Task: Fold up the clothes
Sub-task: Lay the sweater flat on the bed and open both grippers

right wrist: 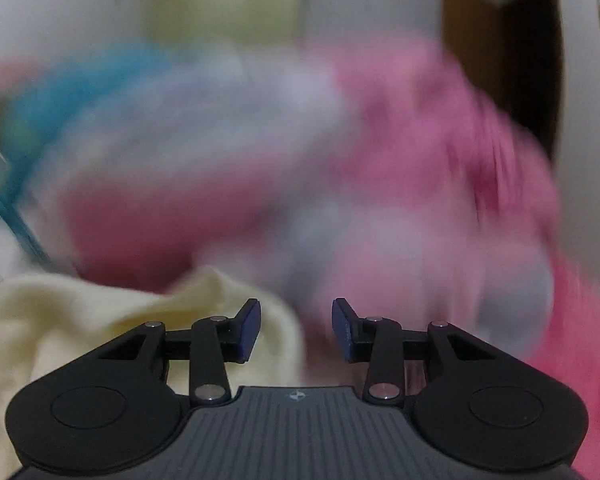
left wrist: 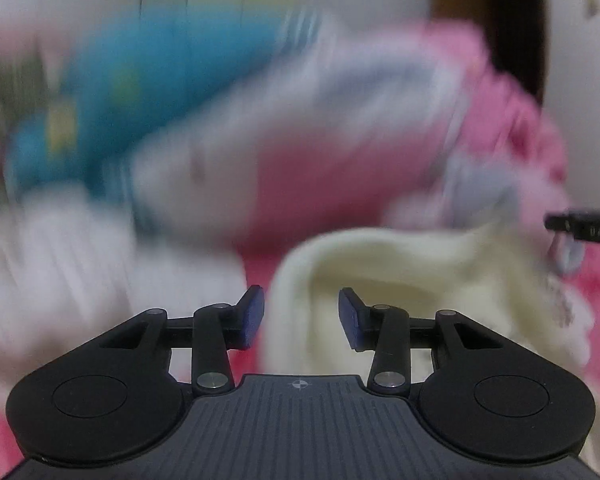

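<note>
The left tongs (left wrist: 301, 318) are released, empty, just before a cream garment (left wrist: 400, 280). A blurred pile of clothes (left wrist: 228, 120) lies behind that garment, blue at left, pink at right. The right tongs (right wrist: 296, 328) gape too, at the cream garment's right edge.

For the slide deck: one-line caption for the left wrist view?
Open left tool poised over a cream garment, blurred pile of blue and pink clothes behind.
</note>
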`<state>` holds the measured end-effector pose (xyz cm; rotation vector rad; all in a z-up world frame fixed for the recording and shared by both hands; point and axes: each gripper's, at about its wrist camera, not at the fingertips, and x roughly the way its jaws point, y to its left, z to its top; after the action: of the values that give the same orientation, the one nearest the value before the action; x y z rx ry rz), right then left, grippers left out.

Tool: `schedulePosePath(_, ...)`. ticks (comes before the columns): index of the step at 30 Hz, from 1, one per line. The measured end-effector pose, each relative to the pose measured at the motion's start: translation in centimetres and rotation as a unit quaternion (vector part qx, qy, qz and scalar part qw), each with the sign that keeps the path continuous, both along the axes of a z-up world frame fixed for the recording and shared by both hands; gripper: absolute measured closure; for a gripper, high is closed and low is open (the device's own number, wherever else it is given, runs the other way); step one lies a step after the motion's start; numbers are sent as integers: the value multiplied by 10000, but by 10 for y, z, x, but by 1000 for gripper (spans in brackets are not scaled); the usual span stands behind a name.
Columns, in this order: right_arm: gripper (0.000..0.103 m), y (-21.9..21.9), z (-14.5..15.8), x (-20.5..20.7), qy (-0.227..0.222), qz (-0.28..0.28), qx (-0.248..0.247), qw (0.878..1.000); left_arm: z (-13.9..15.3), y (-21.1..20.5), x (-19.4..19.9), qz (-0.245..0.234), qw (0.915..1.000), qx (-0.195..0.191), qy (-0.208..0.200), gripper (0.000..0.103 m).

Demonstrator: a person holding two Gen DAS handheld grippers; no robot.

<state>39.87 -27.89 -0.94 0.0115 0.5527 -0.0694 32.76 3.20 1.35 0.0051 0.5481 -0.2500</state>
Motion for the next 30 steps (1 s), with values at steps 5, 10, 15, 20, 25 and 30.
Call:
schedulePosePath(5, 62, -55, -47, -39, 592, -252, 1342, 9889, -50, 20, 3, -20, 9957, -297, 875, 61)
schedulePosePath(10, 61, -83, -21, -126, 456, -1, 2086, 9769, -33, 23, -68, -440, 9961, -243, 719, 38)
schedulePosePath(15, 57, -90, -2, -240, 416, 281, 2606, 9641, -33, 4, -162, -1112, 9917, -169, 620, 14)
schedulePosePath(20, 57, -67, -26, -339, 739, 255, 2630, 9616, -65, -28, -252, -1452, 9859, 473, 682, 12)
schedulePosePath(25, 57, -43, -55, -400, 920, 93, 2796, 9556, -98, -44, -258, -674, 9907, 849, 819, 34)
schedulePosePath(30, 57, -44, -61, -424, 1005, 94, 3062, 9466, -98, -30, -251, -148, 9960, 337, 809, 78)
